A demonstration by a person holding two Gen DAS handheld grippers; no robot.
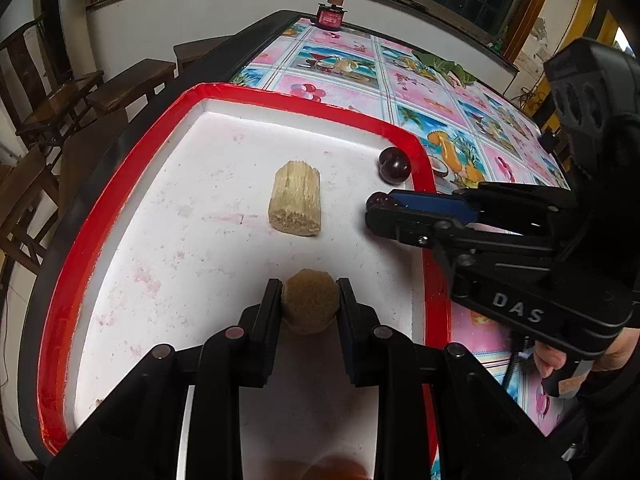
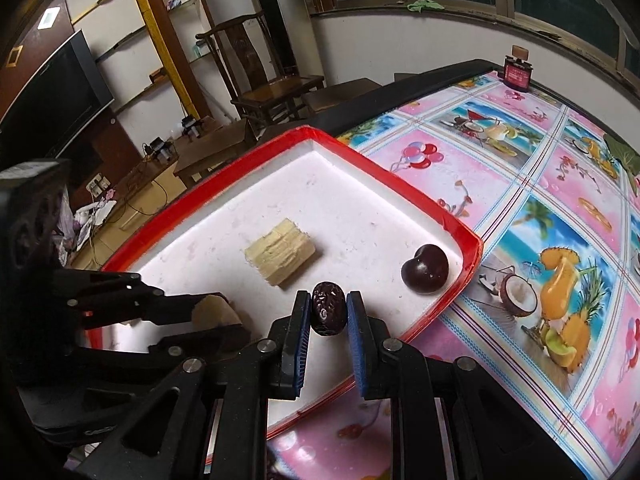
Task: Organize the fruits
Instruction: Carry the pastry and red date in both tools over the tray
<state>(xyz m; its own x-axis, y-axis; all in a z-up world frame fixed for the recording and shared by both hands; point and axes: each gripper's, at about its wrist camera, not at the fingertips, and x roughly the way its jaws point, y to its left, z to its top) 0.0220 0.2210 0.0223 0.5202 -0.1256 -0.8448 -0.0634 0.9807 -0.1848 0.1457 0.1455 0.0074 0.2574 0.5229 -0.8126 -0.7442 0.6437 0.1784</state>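
Holding fruit in both grippers over the red-rimmed white tray (image 1: 120,184).
Left gripper (image 1: 310,300) clamped on a tan sugarcane piece (image 1: 310,306) near the tray's near edge; right gripper (image 2: 328,314) pinching a wrinkled dark date (image 2: 328,314); beyond, a second cane piece (image 2: 280,256) mid-tray, a dark plum (image 2: 425,269) in the far right corner.

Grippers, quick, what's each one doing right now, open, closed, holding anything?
Left gripper: closed on a sugarcane piece, over the tray.
Right gripper: closed on a wrinkled dark date, over the tray.
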